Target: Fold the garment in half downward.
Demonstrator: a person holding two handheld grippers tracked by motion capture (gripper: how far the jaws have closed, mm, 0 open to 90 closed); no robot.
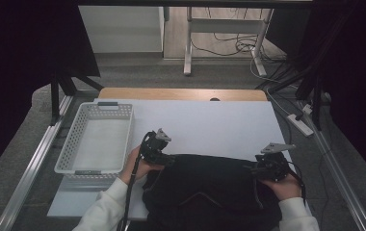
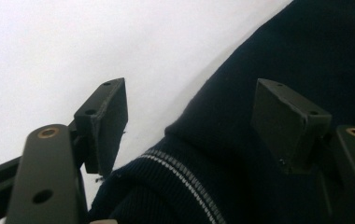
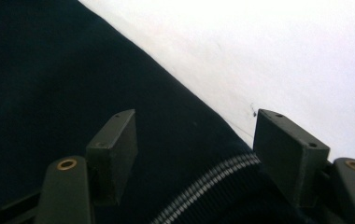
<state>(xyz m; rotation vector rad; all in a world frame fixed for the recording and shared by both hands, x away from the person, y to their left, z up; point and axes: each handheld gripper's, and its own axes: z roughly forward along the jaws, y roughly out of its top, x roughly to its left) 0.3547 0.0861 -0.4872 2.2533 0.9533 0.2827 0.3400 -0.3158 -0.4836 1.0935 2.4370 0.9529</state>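
Observation:
A dark navy garment (image 1: 210, 187) lies bunched at the near edge of the white table (image 1: 205, 122). My left gripper (image 1: 169, 160) sits at the garment's upper left corner, and my right gripper (image 1: 253, 168) at its upper right corner. In the left gripper view, the left gripper (image 2: 192, 116) stands open. The garment's ribbed hem with a grey stripe (image 2: 180, 172) lies between its jaws, and the pads stay clear of the cloth. In the right gripper view, the right gripper (image 3: 194, 144) is open too, straddling the striped hem (image 3: 203, 186) at the cloth's edge.
A white perforated basket (image 1: 70, 144) stands on the left side of the table, close to my left hand. A wooden strip (image 1: 181, 94) runs along the table's far edge. Metal rails flank the table. Desk legs and cables lie on the floor beyond.

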